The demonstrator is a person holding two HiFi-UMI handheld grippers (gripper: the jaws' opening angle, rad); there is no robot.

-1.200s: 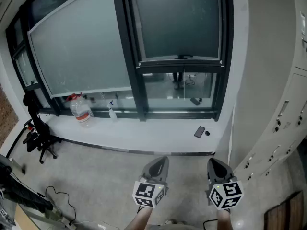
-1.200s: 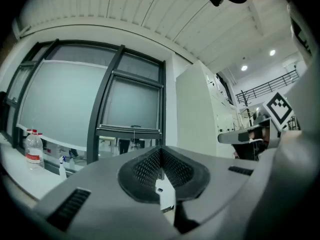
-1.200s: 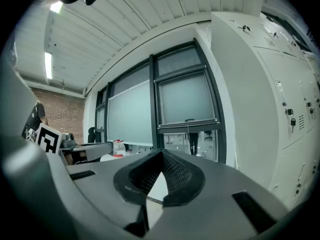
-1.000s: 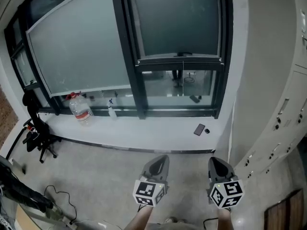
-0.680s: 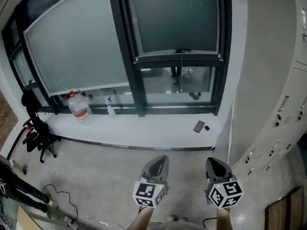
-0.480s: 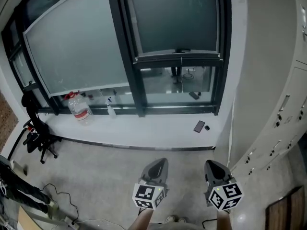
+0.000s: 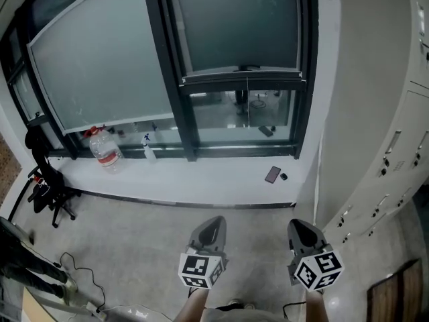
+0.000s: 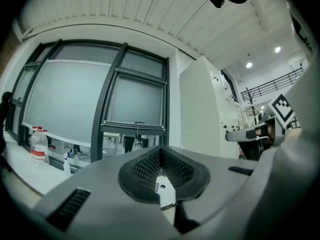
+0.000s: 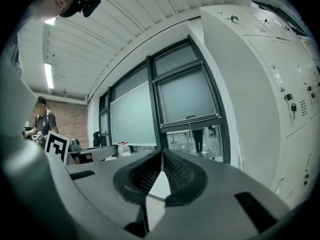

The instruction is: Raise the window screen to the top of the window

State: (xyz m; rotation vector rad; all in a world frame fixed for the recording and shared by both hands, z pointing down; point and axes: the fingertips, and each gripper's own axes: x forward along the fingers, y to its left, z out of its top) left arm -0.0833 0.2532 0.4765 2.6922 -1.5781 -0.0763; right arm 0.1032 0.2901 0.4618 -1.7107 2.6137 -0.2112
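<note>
The window screen (image 7: 234, 22) is a grey panel in the right-hand dark-framed pane. Its bottom bar (image 7: 241, 76) sits a little above the sill, with a small handle and a thin cord (image 7: 247, 106) hanging below it. Clear glass shows under the bar. The screen also appears in the left gripper view (image 8: 135, 101) and the right gripper view (image 9: 187, 96). My left gripper (image 7: 213, 221) and right gripper (image 7: 299, 225) hang low over the floor, well short of the window. Both are shut on nothing, their jaws meeting at the tips (image 8: 161, 151) (image 9: 162, 154).
The white sill (image 7: 201, 180) carries a water bottle (image 7: 100, 149), a spray bottle (image 7: 147, 151) and a phone (image 7: 272, 174). White lockers (image 7: 395, 146) line the right side. A black chair (image 7: 43, 183) and cables lie at the left. A person (image 9: 42, 119) stands far off.
The view has shifted slightly, so the window sits a little higher and further left. The left gripper has drifted a bit left. The screen's bar has kept its place in the frame.
</note>
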